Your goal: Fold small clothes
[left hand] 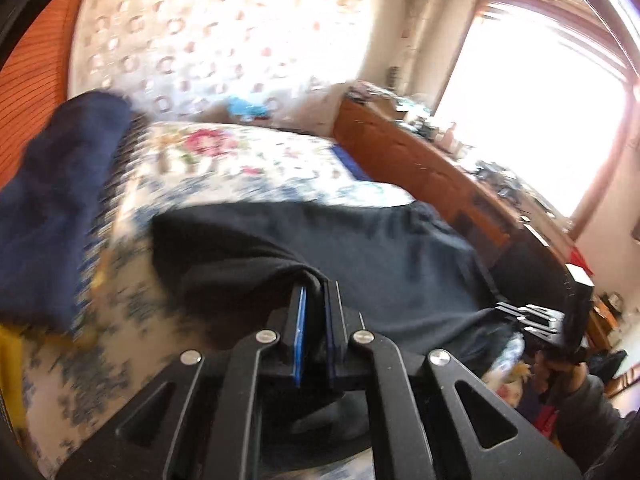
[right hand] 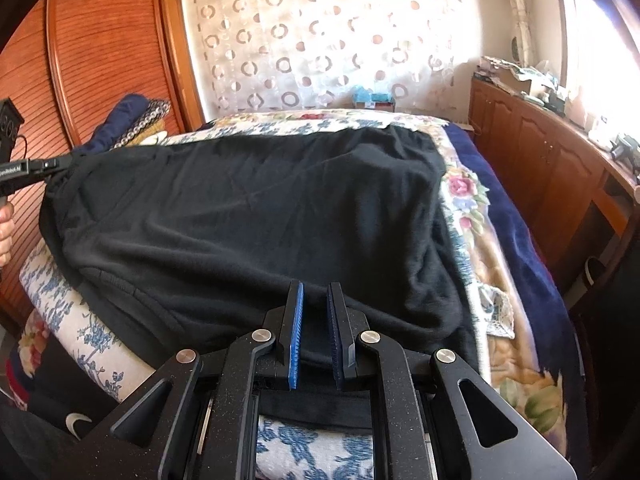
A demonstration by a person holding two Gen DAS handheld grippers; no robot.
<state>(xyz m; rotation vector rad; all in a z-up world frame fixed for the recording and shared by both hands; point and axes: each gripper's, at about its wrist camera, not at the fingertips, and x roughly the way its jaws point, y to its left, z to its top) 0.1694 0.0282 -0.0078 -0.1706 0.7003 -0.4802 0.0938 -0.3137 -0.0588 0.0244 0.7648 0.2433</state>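
A large black garment [right hand: 260, 208] lies spread over the floral bedspread [right hand: 472, 208]. In the right wrist view my right gripper [right hand: 316, 290] is shut on its near hem, with black cloth pinched between the blue pads. At the far left my left gripper [right hand: 64, 163] holds the garment's left corner lifted off the bed, and a hand shows behind it. The left wrist view is blurred; there my left gripper [left hand: 316, 286] is shut on a raised fold of the black garment [left hand: 380, 248]. My right gripper [left hand: 520, 316] shows at the garment's right edge.
A pile of folded clothes, navy on top [right hand: 132, 116] [left hand: 60, 200], sits at the bed's far left by a wooden wardrobe [right hand: 100, 60]. A wooden cabinet [right hand: 540, 152] with clutter on top runs along the right under a bright window. A patterned curtain [right hand: 320, 40] hangs behind the bed.
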